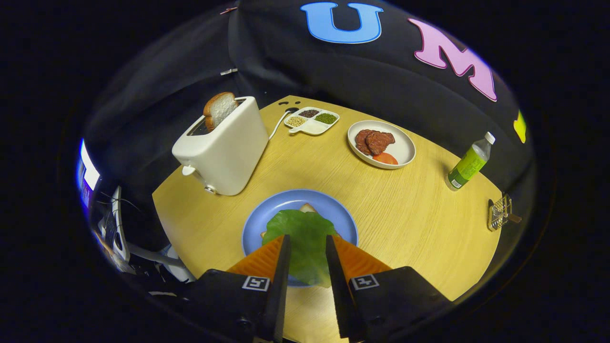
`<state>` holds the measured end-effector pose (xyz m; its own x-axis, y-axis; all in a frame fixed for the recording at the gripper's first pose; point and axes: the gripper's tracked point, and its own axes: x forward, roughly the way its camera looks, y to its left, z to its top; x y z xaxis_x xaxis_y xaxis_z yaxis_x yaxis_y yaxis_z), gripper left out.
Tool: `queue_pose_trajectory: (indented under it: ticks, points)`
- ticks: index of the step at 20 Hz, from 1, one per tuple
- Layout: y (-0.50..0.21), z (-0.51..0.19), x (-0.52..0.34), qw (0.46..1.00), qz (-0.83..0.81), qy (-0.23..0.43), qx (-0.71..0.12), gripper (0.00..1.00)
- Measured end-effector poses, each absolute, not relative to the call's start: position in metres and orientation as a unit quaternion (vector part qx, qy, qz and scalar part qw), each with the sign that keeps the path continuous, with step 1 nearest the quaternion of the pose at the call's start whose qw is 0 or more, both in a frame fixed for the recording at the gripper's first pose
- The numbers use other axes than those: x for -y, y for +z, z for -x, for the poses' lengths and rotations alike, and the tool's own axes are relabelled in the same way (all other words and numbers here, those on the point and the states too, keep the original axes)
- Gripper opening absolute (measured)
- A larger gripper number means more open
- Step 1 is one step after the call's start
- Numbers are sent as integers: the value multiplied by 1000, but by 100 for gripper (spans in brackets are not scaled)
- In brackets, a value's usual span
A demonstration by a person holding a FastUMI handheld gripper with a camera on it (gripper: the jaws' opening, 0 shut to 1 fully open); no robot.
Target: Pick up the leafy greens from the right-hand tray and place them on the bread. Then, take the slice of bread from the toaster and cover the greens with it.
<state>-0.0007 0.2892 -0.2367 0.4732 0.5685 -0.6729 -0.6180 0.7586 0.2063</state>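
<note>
A green leaf (305,233) lies spread over a slice of bread on the blue plate (286,200); only a corner of that bread (307,207) shows past the leaf. My gripper (307,242) hovers over the near half of the plate, open, with the leaf in the gap between the fingers and neither finger pressing on it. Beyond the plate to the left stands the white toaster (224,147), with a bread slice (220,108) sticking up out of its slot.
A white plate (402,151) with meat pieces and a tomato slice sits beyond the fingers to the right. Behind it is a divided dish (312,127) of grains. A green bottle (469,164) and a small wire rack (500,212) stand near the table's right edge.
</note>
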Motion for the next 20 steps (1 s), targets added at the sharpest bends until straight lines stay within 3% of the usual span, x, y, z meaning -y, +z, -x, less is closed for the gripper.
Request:
queue_pose_trajectory:
  ticks: [7, 10, 20]
  points:
    - [-169, -12, -314, 881, -3, 348, -320, 58]
    - [-128, -23, -347, 889, -16, 362, -282, 72]
    - [-69, -48, -481, 887, -23, 393, -242, 75]
